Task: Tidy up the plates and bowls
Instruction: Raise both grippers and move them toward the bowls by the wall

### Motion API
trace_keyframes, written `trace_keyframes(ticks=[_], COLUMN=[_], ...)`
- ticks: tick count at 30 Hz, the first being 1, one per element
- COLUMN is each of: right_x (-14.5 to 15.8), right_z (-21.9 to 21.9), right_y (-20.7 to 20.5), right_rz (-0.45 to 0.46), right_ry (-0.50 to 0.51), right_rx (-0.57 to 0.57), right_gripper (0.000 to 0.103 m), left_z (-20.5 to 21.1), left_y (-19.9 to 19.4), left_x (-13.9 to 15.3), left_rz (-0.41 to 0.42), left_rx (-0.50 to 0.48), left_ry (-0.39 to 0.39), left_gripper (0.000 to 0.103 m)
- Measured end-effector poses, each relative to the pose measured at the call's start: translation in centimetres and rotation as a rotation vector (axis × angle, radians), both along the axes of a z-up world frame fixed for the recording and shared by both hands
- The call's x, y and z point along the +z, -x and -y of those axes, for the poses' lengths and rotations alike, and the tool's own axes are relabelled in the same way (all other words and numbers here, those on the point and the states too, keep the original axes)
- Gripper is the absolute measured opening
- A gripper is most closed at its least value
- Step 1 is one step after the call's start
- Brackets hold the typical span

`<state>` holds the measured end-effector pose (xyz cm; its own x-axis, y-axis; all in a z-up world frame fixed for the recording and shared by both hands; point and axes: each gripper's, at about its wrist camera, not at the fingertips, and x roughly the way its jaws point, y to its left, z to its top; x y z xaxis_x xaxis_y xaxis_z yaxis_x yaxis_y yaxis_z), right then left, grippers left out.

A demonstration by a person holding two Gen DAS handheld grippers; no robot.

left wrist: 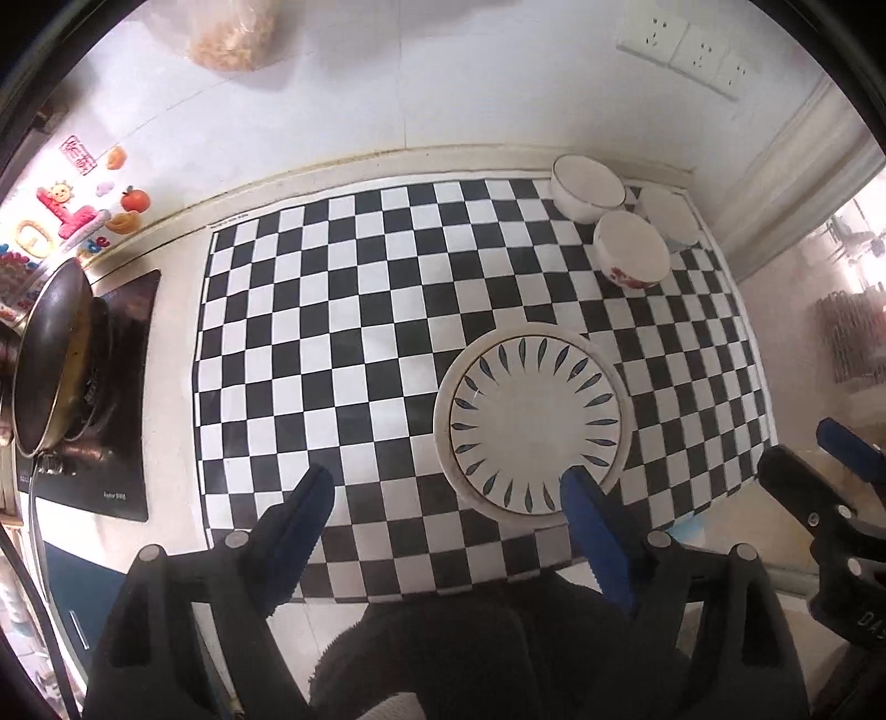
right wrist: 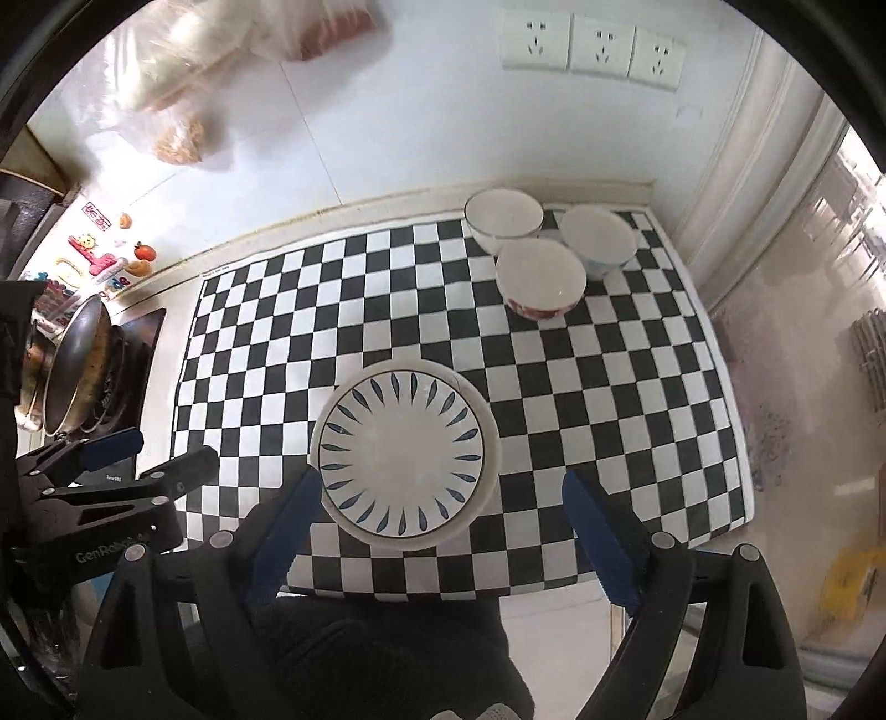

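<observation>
A blue-leaf-patterned plate (left wrist: 531, 423) lies stacked on a plain white plate (left wrist: 443, 443) on the checkered mat; both also show in the right wrist view, the patterned plate (right wrist: 401, 457) and the white plate's rim (right wrist: 493, 443). Three bowls stand at the far right corner: a gold-rimmed white bowl (left wrist: 587, 185), a red-flowered bowl (left wrist: 631, 249) and a third bowl (left wrist: 670, 213); they also show in the right wrist view (right wrist: 540, 279). My left gripper (left wrist: 448, 487) is open and empty, its right finger over the plate's near edge. My right gripper (right wrist: 443, 493) is open and empty, held above the plates' near edge.
The checkered mat (left wrist: 360, 310) covers the counter. A wok (left wrist: 50, 360) sits on a stove at the left. Wall sockets (right wrist: 592, 47) and hanging bags (right wrist: 183, 83) are on the back wall. The counter's right edge drops off beside a window.
</observation>
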<state>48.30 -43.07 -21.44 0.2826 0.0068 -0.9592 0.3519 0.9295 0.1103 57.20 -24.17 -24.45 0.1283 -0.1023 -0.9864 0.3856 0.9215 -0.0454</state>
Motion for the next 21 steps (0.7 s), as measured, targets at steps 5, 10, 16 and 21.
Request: trace_keyframes(ticks=[5, 10, 16, 21], right_x=[1.6, 2.2, 2.0, 1.1], right_z=[-0.6, -1.2, -2.0, -2.3], right_y=[0.4, 0.5, 0.5, 0.2], right_rz=[0.009, 0.009, -0.007, -0.015], right_ry=[-0.012, -0.008, -0.004, -0.025], right_rx=[0.006, 0.002, -0.012, -0.05], right_gripper=[0.091, 0.091, 0.091, 0.091], left_z=[-0.5, -0.9, -1.3, -1.9], left_y=[0.5, 0.6, 0.5, 0.0], left_x=[2.4, 3.4, 2.8, 2.5], left_rz=[0.051, 0.061, 0.029, 0.023], left_rx=[-0.007, -0.023, -0.043, -0.054], left_ry=[0.01, 0.033, 0.047, 0.06], left_gripper=[0.083, 0.083, 0.083, 0.083])
